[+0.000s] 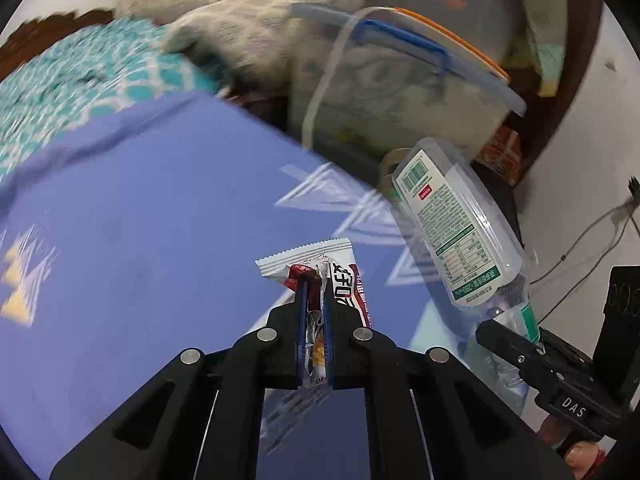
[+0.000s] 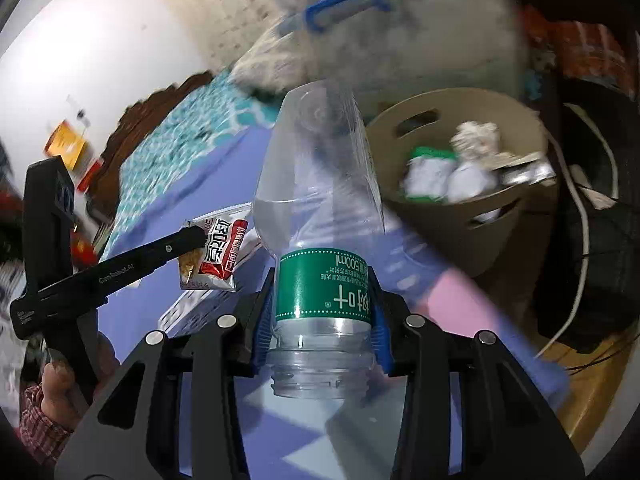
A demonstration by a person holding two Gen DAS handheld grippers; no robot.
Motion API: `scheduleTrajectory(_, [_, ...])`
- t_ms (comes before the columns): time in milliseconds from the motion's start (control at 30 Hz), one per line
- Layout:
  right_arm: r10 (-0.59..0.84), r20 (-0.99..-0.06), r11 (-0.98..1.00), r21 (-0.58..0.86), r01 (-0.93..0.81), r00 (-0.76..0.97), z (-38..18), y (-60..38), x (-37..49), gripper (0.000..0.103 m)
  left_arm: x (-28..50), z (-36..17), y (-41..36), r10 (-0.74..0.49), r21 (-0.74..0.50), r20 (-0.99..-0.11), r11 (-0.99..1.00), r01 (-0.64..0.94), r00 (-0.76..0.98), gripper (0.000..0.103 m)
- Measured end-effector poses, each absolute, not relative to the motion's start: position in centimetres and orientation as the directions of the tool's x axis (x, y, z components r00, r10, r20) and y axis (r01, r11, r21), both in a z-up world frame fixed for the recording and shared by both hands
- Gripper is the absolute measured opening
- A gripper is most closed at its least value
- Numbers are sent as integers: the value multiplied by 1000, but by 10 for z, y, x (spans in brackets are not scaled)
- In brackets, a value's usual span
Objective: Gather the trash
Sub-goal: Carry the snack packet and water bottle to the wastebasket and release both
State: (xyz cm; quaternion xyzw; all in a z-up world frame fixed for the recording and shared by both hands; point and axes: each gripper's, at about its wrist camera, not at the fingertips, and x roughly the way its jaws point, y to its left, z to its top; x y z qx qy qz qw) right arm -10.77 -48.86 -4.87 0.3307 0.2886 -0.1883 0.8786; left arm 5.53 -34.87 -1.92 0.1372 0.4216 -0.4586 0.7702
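Plastic bottle [image 2: 320,216]: pinched near its neck by right gripper [image 2: 320,312], held above bed for carrying.
Wrapper [image 1: 320,280]: clamped in left gripper [image 1: 316,292].
Bin [image 2: 460,168]: nearby, likely destination.

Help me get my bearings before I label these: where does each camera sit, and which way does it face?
Left wrist: rides the left tool, looking along its fingers over the purple bed; the tool is shut on a wrapper, with the right tool at the right edge.
Right wrist: rides the right tool, shut on a bottle, facing the basket of trash; the left tool and a hand show at left.
Shared: bottle, wrapper, bed, both tools.
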Motion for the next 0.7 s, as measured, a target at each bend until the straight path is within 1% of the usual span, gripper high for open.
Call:
scheduleTrajectory(267, [-194, -635, 568, 548, 614, 747, -59, -564, -143, 43, 27, -14, -464, -598, -107, -781, 409, 906, 178, 6])
scheduleTrajectory(433, [-229, -641, 499, 569, 653, 733, -67, -594, -153, 45, 14, -23, -519, -587, -78, -795, 350, 934, 154, 7])
scheduleTrajectory(467, [-240, -640, 497, 564, 659, 730, -63, -598, -150, 46, 14, -26, -529, -577, -73, -803, 342, 937, 148, 16])
scheduleTrajectory(500, [-251, -640, 501, 557, 663, 726, -61, -601, -147, 57, 14, -31, -540, -565, -63, -812, 340, 938, 149, 40])
scheduleTrajectory(533, [-259, -639, 501, 551, 667, 724, -60, -601, -143, 70, 14, -35, -549, -551, -37, -816, 353, 935, 175, 56])
scheduleTrajectory(567, [-273, -632, 495, 554, 669, 725, -58, -599, -142, 70, 14, -37, -553, -553, -11, -806, 372, 928, 212, 70])
scheduleTrajectory(600, [-285, -619, 494, 559, 666, 732, -57, -597, -141, 70, 15, -36, -553, -558, -6, -800, 375, 927, 220, 67])
scheduleTrajectory(700, [-321, -601, 520, 534, 667, 732, -49, -585, -138, 70, 21, -33, -545, -564, -28, -799, 384, 923, 210, 67])
